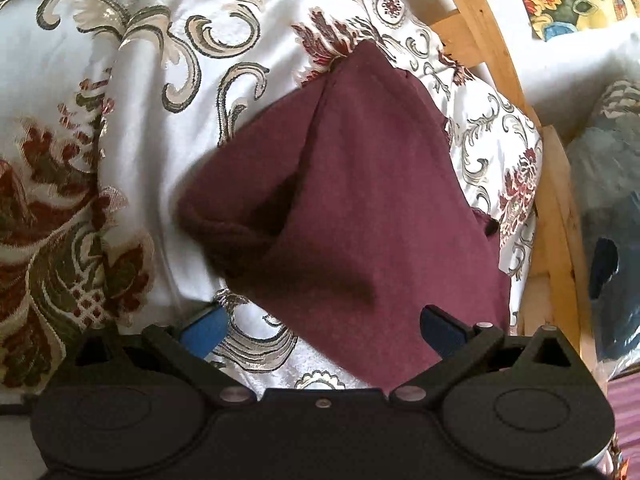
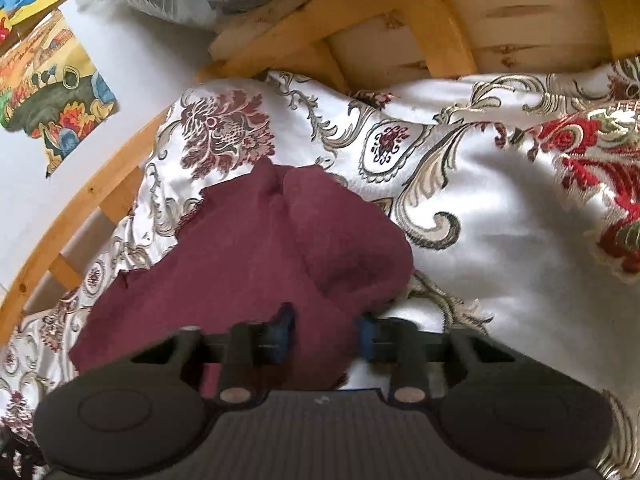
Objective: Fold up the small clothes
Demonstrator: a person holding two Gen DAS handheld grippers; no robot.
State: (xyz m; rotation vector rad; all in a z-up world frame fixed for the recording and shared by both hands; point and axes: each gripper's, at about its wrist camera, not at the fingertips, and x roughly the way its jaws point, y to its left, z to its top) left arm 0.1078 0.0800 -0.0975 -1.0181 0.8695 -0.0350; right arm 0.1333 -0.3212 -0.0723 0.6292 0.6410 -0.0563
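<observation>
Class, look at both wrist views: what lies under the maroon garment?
The maroon garment rests on a white bedspread with floral and scroll embroidery, which shows all around it. A wooden frame shows beyond the bedspread. Whatever lies directly beneath the garment's bunched folds is covered.

The left gripper [image 1: 320, 326] points downward at a slant, its jaws spread wide, with cloth [image 1: 352, 200] lying between its blue pads [image 1: 202, 330] but not pinched. The right gripper [image 2: 326, 334] also tilts down, its jaws drawn close together, the pads [image 2: 366, 338] pressing a fold of the cloth between them.
</observation>
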